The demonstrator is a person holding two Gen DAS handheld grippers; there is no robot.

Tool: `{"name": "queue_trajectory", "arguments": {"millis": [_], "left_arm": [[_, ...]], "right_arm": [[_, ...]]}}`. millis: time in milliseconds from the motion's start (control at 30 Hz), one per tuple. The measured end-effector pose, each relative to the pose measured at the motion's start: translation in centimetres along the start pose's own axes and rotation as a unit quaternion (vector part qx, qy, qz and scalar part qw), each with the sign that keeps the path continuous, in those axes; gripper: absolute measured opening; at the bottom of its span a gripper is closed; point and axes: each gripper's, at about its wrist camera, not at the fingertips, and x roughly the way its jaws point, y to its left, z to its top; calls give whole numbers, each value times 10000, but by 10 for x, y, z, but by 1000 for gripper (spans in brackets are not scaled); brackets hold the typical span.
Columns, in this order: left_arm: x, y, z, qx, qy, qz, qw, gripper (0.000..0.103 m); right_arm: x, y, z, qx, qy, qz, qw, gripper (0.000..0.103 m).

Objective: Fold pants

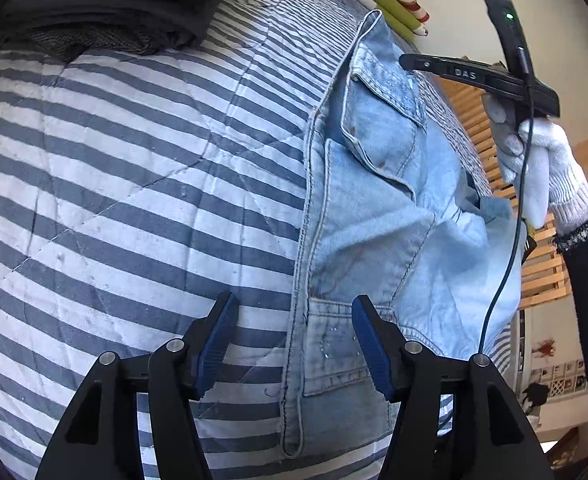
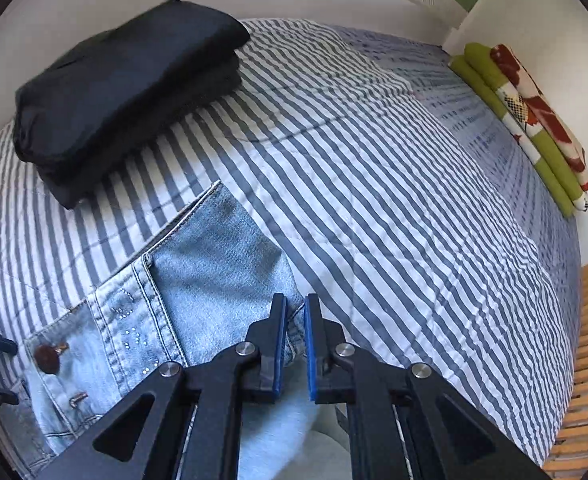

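Left gripper (image 1: 294, 344): released, blue ribbed pads straddling faded denim pants (image 1: 374, 208). Right gripper (image 2: 295, 344): clenched on pale denim fold. Quilted striped bed (image 2: 374, 184); folded black garments (image 2: 126, 92) near far edge.

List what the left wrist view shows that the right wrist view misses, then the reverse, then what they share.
Left wrist only: the gloved hand holding the other gripper's black handle, the open left gripper, and the jeans' flapped pocket.
Right wrist only: the right gripper closed at the denim's edge, and the jeans' brown button.
Both: the light blue jeans, striped bedspread, folded black clothes, green floral blanket.
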Motion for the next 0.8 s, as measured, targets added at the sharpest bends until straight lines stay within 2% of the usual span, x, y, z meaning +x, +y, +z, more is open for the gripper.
{"name": "queue_trajectory", "arguments": {"millis": [67,133,167,233,267,300,333,433,533,633,767,800], "left_arm": [[7,-12,-2,202,98,-2,9997,62],[16,-22,-7,418,156,89,9990,62],[19,-28,-9,596,118,209,9979,61],[20,-37,-14,926,14,540,9942,45],[21,-38,-16,965,-21,581,9936,34],[21,-37,-17,909,26,421,9950,19],[20,-34,-16,760,54,194,9969,14],[7,-25,-11,497,-83,-140,9986,11],[-19,-19,-7,442,-447,-351,9974,10],[-47,-3,-4,317,-820,-286,9957,9],[-90,33,-8,-59,-1260,-369,9913,9],[-102,42,-10,-150,-1412,-346,9893,9]], "right_arm": [[21,5,-9,-298,270,-475,9981,8],[36,5,-14,-208,451,-591,9970,8],[35,4,-14,-92,377,-575,9976,8],[27,3,-8,145,162,-568,9981,8],[23,3,-4,216,48,-591,9980,8],[17,4,1,248,-72,-622,9977,8],[12,7,5,251,-183,-655,9974,8],[0,20,21,143,-524,-933,9942,8],[-22,36,37,76,-855,-1075,9905,8],[-49,53,59,-69,-1241,-1324,9834,7],[-80,73,89,-182,-1657,-1426,9756,7],[-88,79,97,-211,-1788,-1443,9730,1]]}}
